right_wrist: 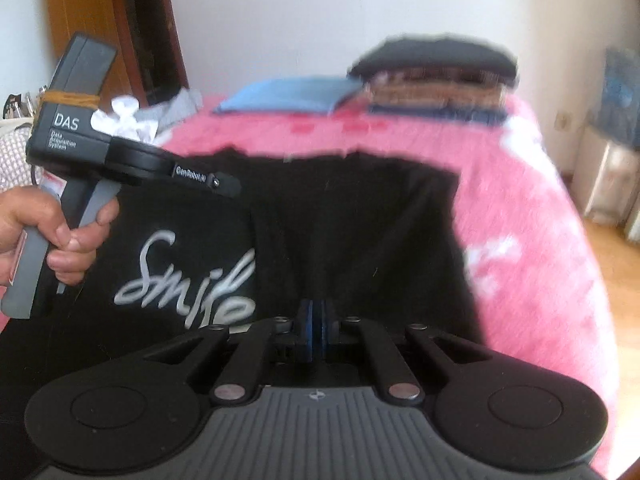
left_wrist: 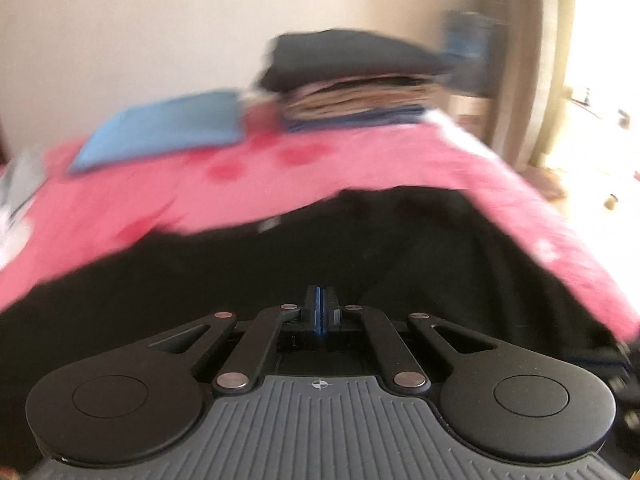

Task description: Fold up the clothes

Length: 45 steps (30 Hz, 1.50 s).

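A black T-shirt (right_wrist: 352, 232) with a silver "Smile" print (right_wrist: 188, 280) lies on the pink bedspread (right_wrist: 520, 208); it also fills the lower left wrist view (left_wrist: 360, 248). My right gripper (right_wrist: 314, 316) has its jaws together over the shirt's near part; whether cloth is pinched between them is not clear. My left gripper (left_wrist: 320, 304) also has its jaws together low over the black cloth. In the right wrist view the left gripper (right_wrist: 228, 188) is held by a hand at the shirt's left side.
A stack of folded clothes (right_wrist: 436, 76) with a black piece on top sits at the far end of the bed, also in the left wrist view (left_wrist: 360, 80). A folded blue garment (right_wrist: 288, 94) lies beside it. Crumpled grey and white clothes (right_wrist: 152, 116) lie far left. Wooden floor (right_wrist: 616, 264) lies right.
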Each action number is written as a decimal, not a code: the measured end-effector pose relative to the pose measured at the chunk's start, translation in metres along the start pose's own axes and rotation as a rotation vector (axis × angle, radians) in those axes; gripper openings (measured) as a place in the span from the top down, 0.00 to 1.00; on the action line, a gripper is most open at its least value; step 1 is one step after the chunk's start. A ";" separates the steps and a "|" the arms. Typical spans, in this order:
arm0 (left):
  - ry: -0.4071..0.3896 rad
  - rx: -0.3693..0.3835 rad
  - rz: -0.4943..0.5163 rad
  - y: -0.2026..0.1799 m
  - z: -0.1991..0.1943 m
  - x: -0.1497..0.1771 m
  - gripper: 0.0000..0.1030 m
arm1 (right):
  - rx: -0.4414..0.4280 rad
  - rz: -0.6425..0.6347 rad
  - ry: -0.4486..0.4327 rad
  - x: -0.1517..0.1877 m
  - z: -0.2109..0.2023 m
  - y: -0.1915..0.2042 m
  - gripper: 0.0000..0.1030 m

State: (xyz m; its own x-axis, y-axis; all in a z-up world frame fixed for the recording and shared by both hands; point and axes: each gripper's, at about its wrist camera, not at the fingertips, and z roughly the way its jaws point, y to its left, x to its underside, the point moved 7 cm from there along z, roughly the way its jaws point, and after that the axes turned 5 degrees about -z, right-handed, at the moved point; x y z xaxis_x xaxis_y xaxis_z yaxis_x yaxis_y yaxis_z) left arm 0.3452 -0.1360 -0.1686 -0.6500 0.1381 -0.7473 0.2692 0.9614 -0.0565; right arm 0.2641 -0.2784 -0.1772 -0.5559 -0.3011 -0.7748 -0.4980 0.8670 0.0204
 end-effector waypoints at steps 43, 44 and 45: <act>0.059 -0.286 -0.336 0.161 -0.141 0.054 0.69 | -0.070 -0.038 0.108 0.004 0.016 0.024 0.96; 0.058 -0.279 -0.375 0.165 -0.150 0.076 0.64 | -0.067 -0.049 0.109 0.001 0.013 0.029 0.96; 0.056 -0.280 -0.408 0.168 -0.157 0.096 0.62 | -0.090 -0.046 0.094 -0.006 0.005 0.034 0.96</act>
State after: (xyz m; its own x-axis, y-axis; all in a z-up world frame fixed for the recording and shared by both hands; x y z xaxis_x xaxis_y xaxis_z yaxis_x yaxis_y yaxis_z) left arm 0.2166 0.0763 -0.1453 -0.7018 -0.2575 -0.6642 -0.2116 0.9657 -0.1508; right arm 0.2538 -0.2449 -0.1750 -0.5891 -0.3789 -0.7137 -0.5793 0.8138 0.0461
